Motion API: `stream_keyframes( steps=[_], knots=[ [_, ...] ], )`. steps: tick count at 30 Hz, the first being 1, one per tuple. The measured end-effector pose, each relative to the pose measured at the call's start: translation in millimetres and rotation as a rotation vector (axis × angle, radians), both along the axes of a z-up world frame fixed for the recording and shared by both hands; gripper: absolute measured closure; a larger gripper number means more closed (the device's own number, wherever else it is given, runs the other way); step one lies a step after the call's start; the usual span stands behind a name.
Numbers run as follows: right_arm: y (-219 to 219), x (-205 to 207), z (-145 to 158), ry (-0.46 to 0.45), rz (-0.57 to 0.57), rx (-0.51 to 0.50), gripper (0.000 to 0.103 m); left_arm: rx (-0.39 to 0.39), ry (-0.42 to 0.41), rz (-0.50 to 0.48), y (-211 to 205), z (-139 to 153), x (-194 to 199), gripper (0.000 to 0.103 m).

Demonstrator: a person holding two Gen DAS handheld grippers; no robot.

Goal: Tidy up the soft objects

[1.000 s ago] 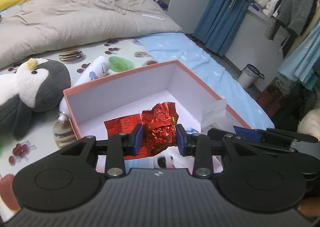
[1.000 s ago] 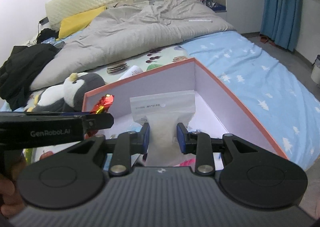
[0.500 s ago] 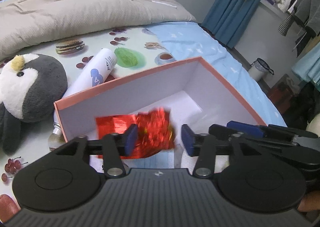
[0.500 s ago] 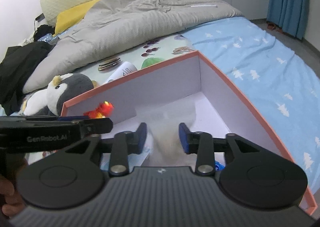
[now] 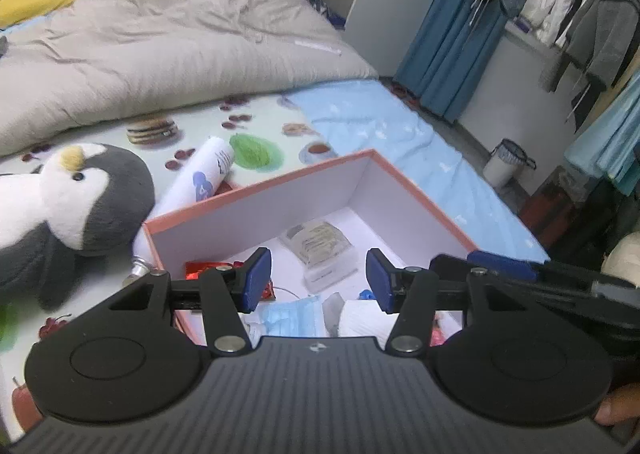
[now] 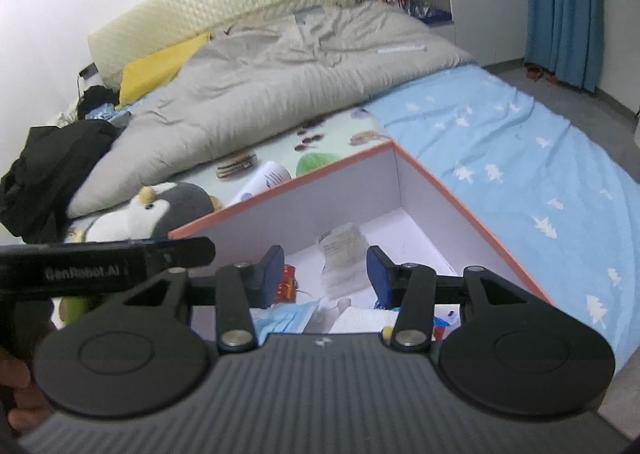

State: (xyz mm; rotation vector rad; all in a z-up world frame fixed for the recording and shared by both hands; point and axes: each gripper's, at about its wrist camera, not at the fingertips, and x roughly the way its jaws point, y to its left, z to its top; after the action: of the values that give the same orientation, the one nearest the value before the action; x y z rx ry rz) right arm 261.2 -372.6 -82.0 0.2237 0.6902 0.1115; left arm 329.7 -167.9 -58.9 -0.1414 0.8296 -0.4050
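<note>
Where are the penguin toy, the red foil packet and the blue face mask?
penguin toy [image 5: 86, 196], left wrist view, on its white face.
red foil packet [image 6: 289, 282], right wrist view, on its crinkled edge inside the box.
blue face mask [image 5: 294, 316], left wrist view, on its pleated middle.

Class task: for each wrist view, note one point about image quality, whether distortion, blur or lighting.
Left wrist view: fisheye bends the wardrobe edge and curtains; the penguin plush is slightly soft, the box sharper. Right wrist view: the wall at upper left is washed out, bright and featureless; the left gripper crossing the frame looks blurred.
</note>
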Motion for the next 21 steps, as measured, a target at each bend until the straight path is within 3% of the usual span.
stream_keyframes(
  steps=[8, 21],
  knots=[
    [8, -52, 27, -0.031, -0.003, 0.039, 0.054, -0.014, -0.067, 0.005, 18, 41, -59, 0.044],
    [38, -137, 59, -0.107, -0.014, -0.013, 0.054, -0.046, -0.154, -0.011, 46, 83, -166, 0.044]
  ],
)
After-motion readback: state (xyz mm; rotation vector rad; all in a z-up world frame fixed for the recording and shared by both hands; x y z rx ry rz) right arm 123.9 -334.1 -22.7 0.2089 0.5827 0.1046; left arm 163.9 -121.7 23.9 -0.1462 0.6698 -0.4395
